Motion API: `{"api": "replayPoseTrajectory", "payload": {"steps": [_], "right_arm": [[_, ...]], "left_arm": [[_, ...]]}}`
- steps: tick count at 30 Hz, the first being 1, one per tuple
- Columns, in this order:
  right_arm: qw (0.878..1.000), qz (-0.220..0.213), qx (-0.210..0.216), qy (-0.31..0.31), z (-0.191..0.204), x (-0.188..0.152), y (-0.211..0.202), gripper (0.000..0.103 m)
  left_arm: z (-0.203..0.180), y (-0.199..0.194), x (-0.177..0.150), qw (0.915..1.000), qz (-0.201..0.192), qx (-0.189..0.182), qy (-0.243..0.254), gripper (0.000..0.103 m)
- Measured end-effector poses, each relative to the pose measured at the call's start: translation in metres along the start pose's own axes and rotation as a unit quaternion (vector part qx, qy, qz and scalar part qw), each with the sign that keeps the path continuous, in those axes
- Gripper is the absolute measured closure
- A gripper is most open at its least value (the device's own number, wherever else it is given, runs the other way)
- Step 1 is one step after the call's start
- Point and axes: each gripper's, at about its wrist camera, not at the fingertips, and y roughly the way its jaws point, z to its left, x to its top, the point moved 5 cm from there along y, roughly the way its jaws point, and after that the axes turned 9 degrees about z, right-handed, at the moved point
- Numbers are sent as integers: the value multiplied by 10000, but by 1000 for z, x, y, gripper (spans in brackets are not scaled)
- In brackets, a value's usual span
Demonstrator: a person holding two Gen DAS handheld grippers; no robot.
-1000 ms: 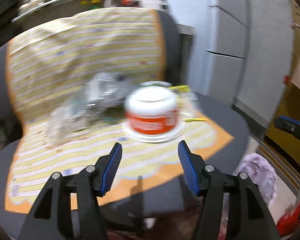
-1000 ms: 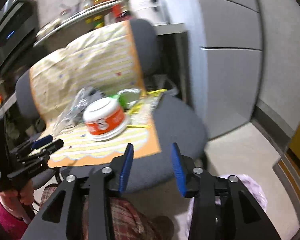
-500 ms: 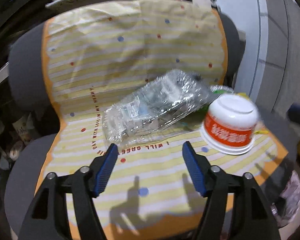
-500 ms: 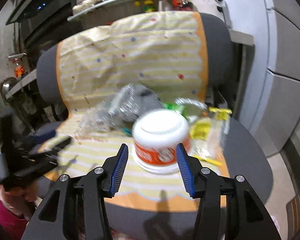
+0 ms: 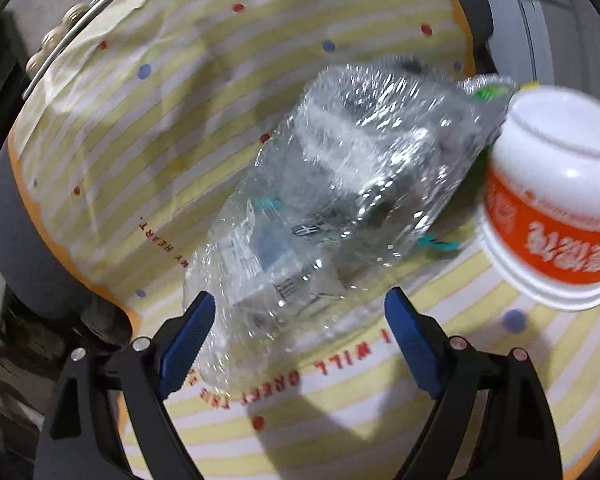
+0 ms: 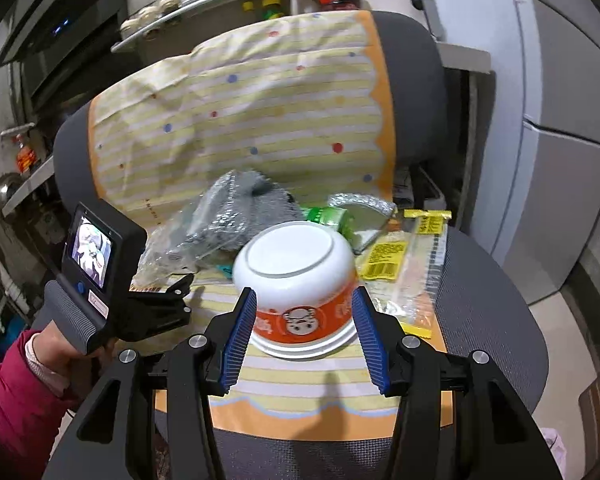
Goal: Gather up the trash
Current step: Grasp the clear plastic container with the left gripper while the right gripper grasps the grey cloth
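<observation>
With both tongs released: left tongs (image 5: 300, 312) straddling clear plastic bag (image 5: 340, 200) on chair seat (image 6: 492, 320); right tongs (image 6: 304, 312) flanking upturned bowl (image 6: 296, 272). Approach step. Next, probably: advance, clamp.

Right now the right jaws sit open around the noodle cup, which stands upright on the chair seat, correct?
Not quite. The noodle cup is upside down: the right wrist view shows its flat white base facing up and its rim on the striped cloth. The rest holds: the right gripper is open, jaws on either side of it.
</observation>
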Motion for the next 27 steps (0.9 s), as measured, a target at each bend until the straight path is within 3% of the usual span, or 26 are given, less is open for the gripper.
{"api": "replayPoseTrajectory", "payload": {"steps": [2, 3, 7, 9, 10, 13, 15, 17, 22, 27], "right_arm": [[10000, 51, 7, 69, -3, -1, 3, 52], [9999, 82, 32, 62, -2, -3, 4, 52], [9999, 66, 65, -56, 0, -5, -1, 52], [9999, -21, 128, -22, 1, -3, -5, 52], [9999, -61, 143, -3, 3, -1, -7, 52], [9996, -147, 228, -18, 12, 1, -12, 52], [9994, -189, 244, -158, 22, 0, -16, 52], [9991, -186, 290, -246, 31, 0, -17, 52], [9976, -163, 481, -477, 59, 6, -16, 52], [9945, -103, 636, -823, 98, 17, -5, 52]], "left_arm": [[4, 3, 3, 9999, -41, 72, 60, 39], [7, 3, 4, 10000, -68, -7, 34, 52], [34, -19, 1, 9981, -383, -206, -442, 64], [61, -38, 2, 9927, -635, -381, -954, 73], [76, -47, 1, 9885, -739, -451, -1240, 74], [133, -70, -8, 9657, -1007, -747, -2274, 86], [156, -79, -17, 9488, -1091, -1228, -2699, 96], [170, -88, -29, 9375, -1091, -1386, -2999, 98], [173, -118, -57, 9326, -1254, -1329, -3113, 99], [180, -130, -81, 9334, -1379, -818, -3210, 99]]}}
